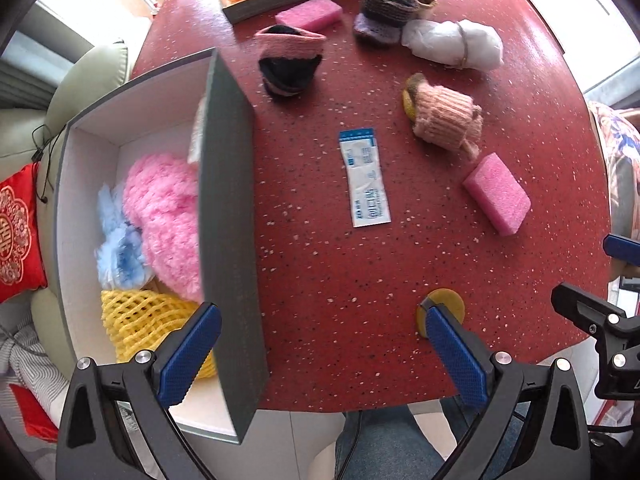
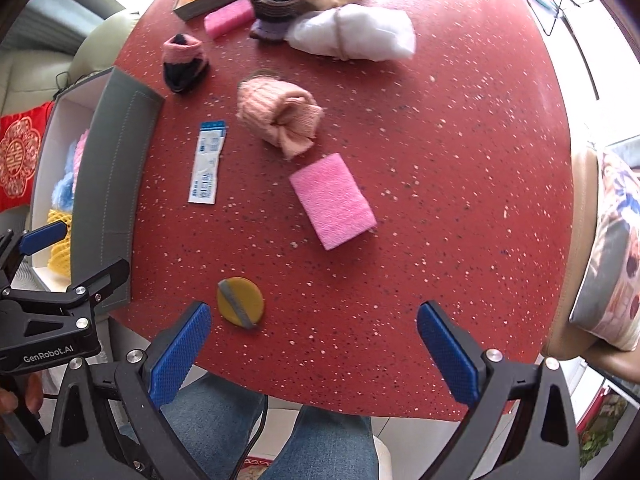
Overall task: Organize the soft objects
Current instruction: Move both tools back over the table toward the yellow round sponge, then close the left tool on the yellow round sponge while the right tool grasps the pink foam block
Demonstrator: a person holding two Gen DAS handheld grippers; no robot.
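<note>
Both the left gripper point(image 1: 320, 344) and right gripper point(image 2: 316, 352) hover wide apart, empty, above the red table point(image 2: 440, 200); a pink sponge point(image 2: 333, 200) lies ahead, near a grey box point(image 1: 228, 220).

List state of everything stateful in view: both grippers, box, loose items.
left gripper: jaws open, empty
right gripper: jaws open, empty
grey box: open, holds pink fluffy item, blue fluffy item, yellow foam net
near pink sponge: flat on table, loose
peach knit roll: rolled, on table
white bundle: tied with band
sachet: flat, apparently unopened
</note>
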